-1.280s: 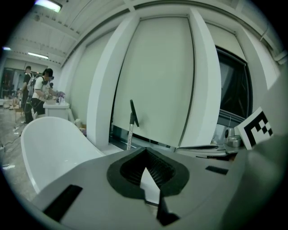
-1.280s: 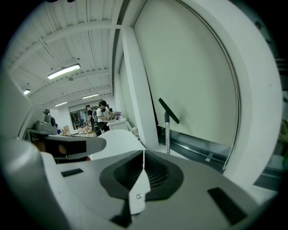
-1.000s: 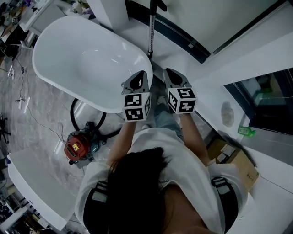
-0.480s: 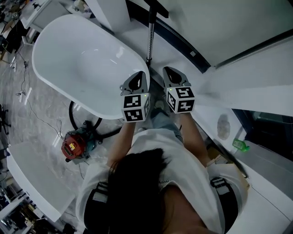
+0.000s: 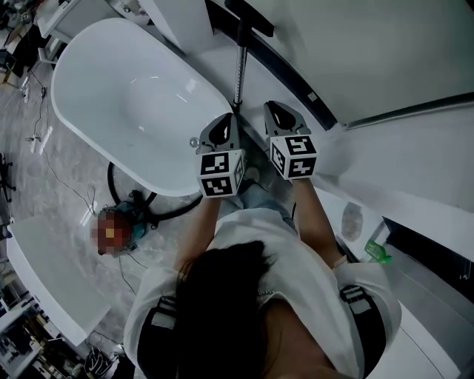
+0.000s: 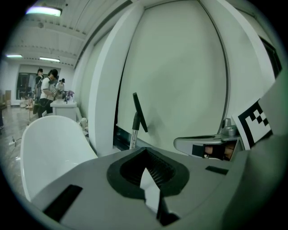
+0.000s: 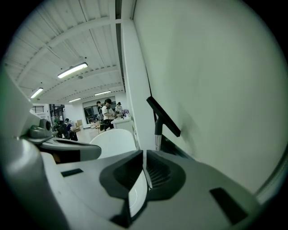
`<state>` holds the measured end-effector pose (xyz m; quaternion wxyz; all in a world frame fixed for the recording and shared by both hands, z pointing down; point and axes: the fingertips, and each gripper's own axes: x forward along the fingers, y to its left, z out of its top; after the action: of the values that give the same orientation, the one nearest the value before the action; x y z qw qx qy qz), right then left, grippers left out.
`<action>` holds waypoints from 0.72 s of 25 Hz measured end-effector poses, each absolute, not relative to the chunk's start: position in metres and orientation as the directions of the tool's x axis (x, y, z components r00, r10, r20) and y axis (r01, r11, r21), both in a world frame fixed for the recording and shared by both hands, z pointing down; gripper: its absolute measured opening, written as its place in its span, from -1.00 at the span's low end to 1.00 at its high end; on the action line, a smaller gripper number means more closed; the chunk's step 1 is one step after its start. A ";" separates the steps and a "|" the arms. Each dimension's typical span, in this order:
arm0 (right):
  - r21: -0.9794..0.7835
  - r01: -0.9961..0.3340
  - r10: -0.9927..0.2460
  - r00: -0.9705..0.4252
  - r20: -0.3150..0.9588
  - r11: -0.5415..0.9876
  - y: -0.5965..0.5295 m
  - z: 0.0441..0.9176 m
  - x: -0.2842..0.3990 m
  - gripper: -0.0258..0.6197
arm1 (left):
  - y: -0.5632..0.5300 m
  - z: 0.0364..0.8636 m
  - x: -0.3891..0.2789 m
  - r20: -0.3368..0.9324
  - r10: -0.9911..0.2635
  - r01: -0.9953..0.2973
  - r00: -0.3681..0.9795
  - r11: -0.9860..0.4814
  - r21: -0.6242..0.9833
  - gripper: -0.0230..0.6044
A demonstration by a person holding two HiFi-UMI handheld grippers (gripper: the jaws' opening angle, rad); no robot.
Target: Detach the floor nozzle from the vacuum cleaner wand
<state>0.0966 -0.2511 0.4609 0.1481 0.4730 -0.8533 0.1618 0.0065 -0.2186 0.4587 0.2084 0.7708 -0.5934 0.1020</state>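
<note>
Both pairs of fingers are pressed together and hold nothing: left gripper (image 5: 224, 123), right gripper (image 5: 278, 112). The slim silver metal wand (image 5: 238, 70) stands near-upright against the white wall (image 5: 355, 52), straight ahead of both grippers and beside the white oval bathtub (image 5: 126, 96). Its long axis runs upward. The flat black floor nozzle (image 5: 250, 16) sits on its upper end, above finger level. In the head view, the wand's lower end lies nearer the left gripper. Compared with one second ago, both grippers have advanced toward the wand, and the fingers remain shut.
</note>
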 end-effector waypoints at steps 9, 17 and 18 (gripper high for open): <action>-0.155 -0.844 -0.763 -0.532 0.367 0.514 -0.267 0.453 0.097 -0.86 | -0.234 0.457 0.000 0.384 -0.892 -0.965 0.240 -0.175 0.198 -0.92; -0.113 -0.829 -0.750 -0.546 0.373 0.548 -0.282 0.451 0.092 -0.78 | -0.253 0.449 0.002 0.356 -0.897 -0.962 0.261 -0.212 0.170 -0.92; -0.104 -0.824 -0.747 -0.551 0.373 0.556 -0.286 0.449 0.092 -0.61 | -0.256 0.450 0.002 0.358 -0.896 -0.962 0.263 -0.215 0.167 -0.92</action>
<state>0.0918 -0.2858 0.4494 0.1445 0.4513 -0.8702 0.1347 0.0018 -0.2563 0.4502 0.1795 0.7741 -0.6001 0.0921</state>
